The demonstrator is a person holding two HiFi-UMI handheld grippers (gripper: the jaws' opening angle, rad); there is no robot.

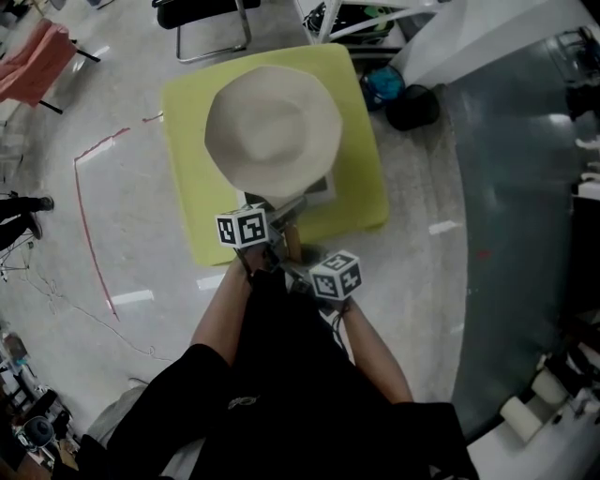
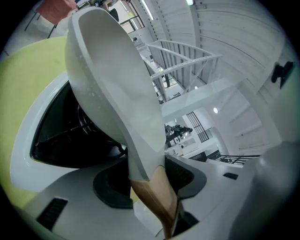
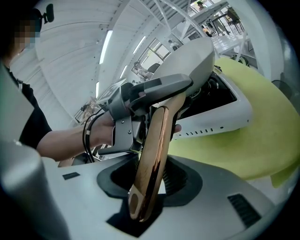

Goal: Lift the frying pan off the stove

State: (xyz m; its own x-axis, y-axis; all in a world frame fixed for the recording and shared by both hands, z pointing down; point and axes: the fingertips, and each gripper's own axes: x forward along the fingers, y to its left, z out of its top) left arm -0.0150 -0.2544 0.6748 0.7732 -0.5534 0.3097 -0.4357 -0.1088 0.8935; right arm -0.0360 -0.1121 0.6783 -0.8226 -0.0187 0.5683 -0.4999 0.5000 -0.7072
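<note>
A white frying pan (image 1: 272,131) hangs over a white stove with a black top (image 1: 322,188), which stands on a yellow-green table (image 1: 187,122). In the left gripper view the pan (image 2: 112,84) is tilted, its base raised above the burner (image 2: 61,136). My left gripper (image 2: 157,180) is shut on the bronze handle (image 2: 159,197) close to the pan. My right gripper (image 3: 150,183) has its pads against the handle's end (image 3: 152,154), behind the left gripper (image 3: 140,93). From the head view, both grippers (image 1: 284,214) (image 1: 295,255) meet at the handle (image 1: 292,242).
A black chair (image 1: 202,23) stands beyond the table, with a red cloth (image 1: 33,61) at far left. A black bag (image 1: 412,105) and a teal item (image 1: 382,84) lie by the table's right corner. Red tape (image 1: 89,225) marks the floor on the left.
</note>
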